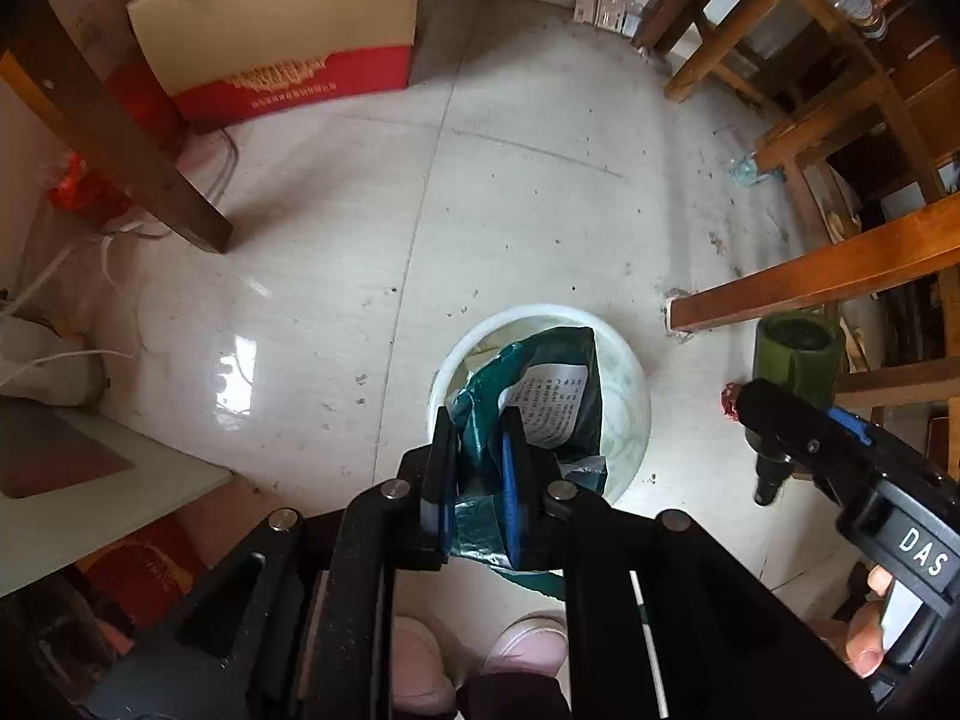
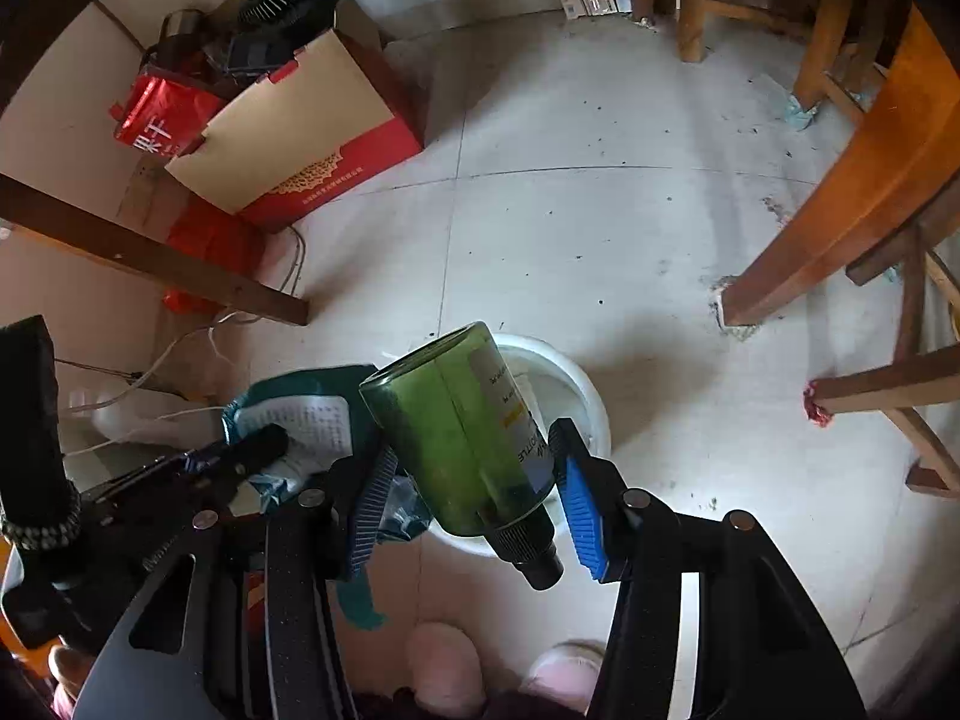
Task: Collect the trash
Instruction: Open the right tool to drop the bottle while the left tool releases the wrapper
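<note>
We list: crumpled teal wrapper (image 1: 543,402) with white printed label, hanging over the white bin (image 1: 630,384); green labelled bottle (image 2: 462,426), black cap down, tilted above the bin.

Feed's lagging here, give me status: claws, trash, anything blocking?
Left claw shut on green wrapper. Right claw shut on green bottle. Both over white bin. Nothing blocking.

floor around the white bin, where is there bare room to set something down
Bare tile stretches from the white bin up to the red and tan cardboard box, between the dark wooden leg and the orange table leg. It is crowded at the left by white cables, and over the bin, where the left tool holds the green bag and the right tool the green bottle.
</note>
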Demonstrator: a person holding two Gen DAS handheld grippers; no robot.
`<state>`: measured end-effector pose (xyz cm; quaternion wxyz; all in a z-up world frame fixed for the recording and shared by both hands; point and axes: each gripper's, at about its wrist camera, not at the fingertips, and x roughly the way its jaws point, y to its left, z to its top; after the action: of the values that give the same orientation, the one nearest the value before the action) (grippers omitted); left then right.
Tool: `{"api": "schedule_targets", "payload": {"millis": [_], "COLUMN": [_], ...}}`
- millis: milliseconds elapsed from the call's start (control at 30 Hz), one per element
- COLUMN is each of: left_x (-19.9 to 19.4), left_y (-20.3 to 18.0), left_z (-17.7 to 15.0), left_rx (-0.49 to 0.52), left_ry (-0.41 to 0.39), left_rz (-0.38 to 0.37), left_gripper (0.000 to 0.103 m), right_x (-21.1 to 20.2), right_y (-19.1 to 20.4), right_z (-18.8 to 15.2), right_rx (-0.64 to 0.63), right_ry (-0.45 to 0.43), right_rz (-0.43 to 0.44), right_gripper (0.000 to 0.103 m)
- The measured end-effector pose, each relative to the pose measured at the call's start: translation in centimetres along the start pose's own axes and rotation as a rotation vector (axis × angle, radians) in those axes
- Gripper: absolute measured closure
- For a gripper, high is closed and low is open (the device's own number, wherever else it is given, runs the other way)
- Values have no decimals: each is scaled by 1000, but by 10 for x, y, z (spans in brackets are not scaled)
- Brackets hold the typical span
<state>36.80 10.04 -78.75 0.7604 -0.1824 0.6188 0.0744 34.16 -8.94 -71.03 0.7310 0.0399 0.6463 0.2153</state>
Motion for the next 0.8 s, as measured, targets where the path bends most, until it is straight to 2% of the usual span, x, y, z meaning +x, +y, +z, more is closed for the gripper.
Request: {"api": "schedule_targets", "payload": {"millis": [100, 200, 233, 300, 333, 400, 567, 800], "left_x": [19, 31, 35, 41, 42, 41, 29, -30], "left_y": [0, -3, -4, -2, -1, 1, 1, -16], "left_z": [0, -2, -2, -4, -6, -7, -9, -10], "left_rx": [-12, 14, 16, 2, -10, -26, -6, 46], "left_ry": [24, 24, 36, 68, 79, 87, 78, 71], "left_rz": [-38, -21, -26, -59, -74, -92, -35, 6], "left_gripper": [91, 89, 85, 66, 64, 63, 63, 63], "right_x": [16, 29, 32, 36, 38, 41, 34, -7], "right_y": [-3, -6, -6, -4, -4, -3, -10, -7], "right_z": [1, -1, -3, -5, -7, -10, -14, -12], "right_rx": [5, 8, 0, -17, -24, -33, -18, -24], "right_ry": [7, 27, 34, 42, 49, 73, 90, 93], "right_rz": [12, 51, 57, 34, 13, -9, 13, -24], "right_gripper": [55, 54, 54, 54, 54, 54, 54, 54]}}
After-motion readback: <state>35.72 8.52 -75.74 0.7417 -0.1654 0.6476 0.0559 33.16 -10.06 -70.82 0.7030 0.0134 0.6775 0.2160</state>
